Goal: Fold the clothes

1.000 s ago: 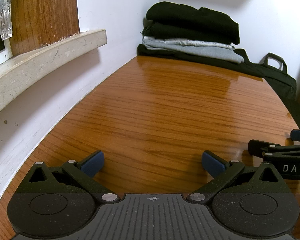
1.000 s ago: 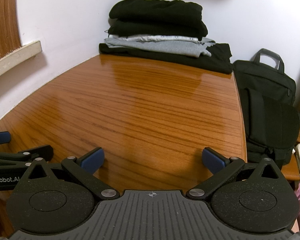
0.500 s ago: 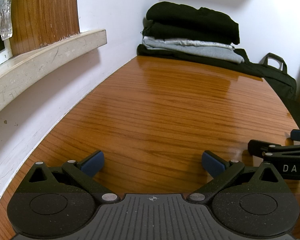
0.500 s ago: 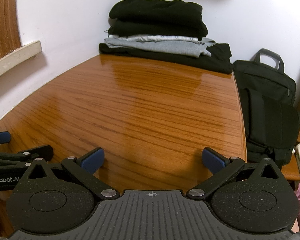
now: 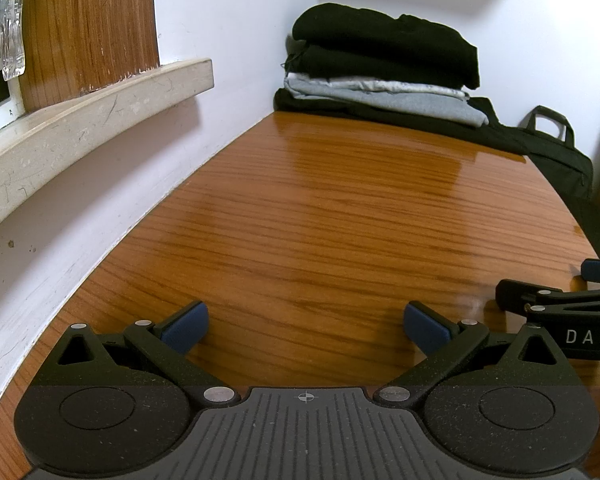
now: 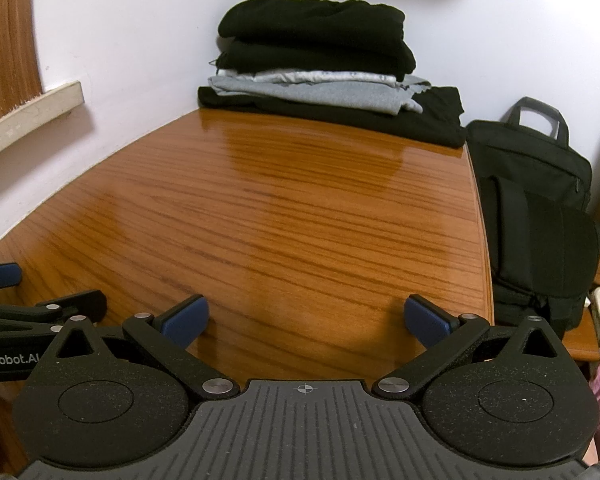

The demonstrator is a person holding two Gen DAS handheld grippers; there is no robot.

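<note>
Left wrist view is showing the left gripper sitting low over the wooden table, jaws spread wide, gripping nothing. Beside it, the right gripper is gaping likewise, while the stack of folded clothes is lying at the table's far end, well apart from both.

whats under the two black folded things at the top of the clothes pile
Under the two black garments lie a thin pale layer, a grey garment, then a wide black garment on the table. Anything folded inside these layers is covered.
</note>
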